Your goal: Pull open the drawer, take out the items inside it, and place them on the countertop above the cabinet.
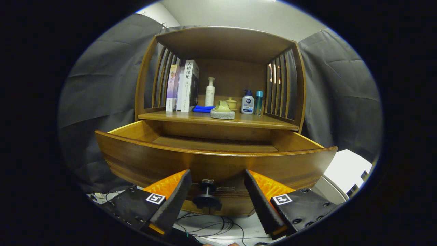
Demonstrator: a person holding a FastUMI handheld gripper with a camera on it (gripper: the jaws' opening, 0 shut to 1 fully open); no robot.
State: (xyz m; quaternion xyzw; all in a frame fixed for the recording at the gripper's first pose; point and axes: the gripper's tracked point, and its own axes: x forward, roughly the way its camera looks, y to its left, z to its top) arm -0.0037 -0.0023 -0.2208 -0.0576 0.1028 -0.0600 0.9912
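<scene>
1. Being held level with a wooden cabinet, the gripper [215,191] is being pointed at the front panel of the drawer [215,164], which is standing pulled well out toward the camera.
2. The two fingers are being kept spread apart, pressing on nothing; the drawer's dark round knob [207,198] is sitting between them, nearer the left finger, and contact with either finger cannot be confirmed.
3. The pulling step is being judged as finished or nearly so, since the drawer's open top is showing just beyond and above the fingers.
4. The drawer's inside is being seen only in part: its far floor and back wall look bare, while the near portion is being hidden behind the front panel, so any items there cannot be told.
5. The next move is being judged to call for backing off the knob, lifting over the front panel, and tilting down to look into the near part of the drawer.
6. Beyond the drawer, the countertop [266,121] is forming the floor of an open shelf with slatted sides.
7. On it, farther ahead of the fingers, books [184,85] are standing upright at left, a blue cloth [203,109] beside them, then a white pump bottle [209,92], a pale green ceramic piece [222,108] on a round pad, a small lidded jar [231,103], another pump bottle [247,102] and a teal tube [259,101].
8. Free room for placing is being seen along the countertop's front edge.
</scene>
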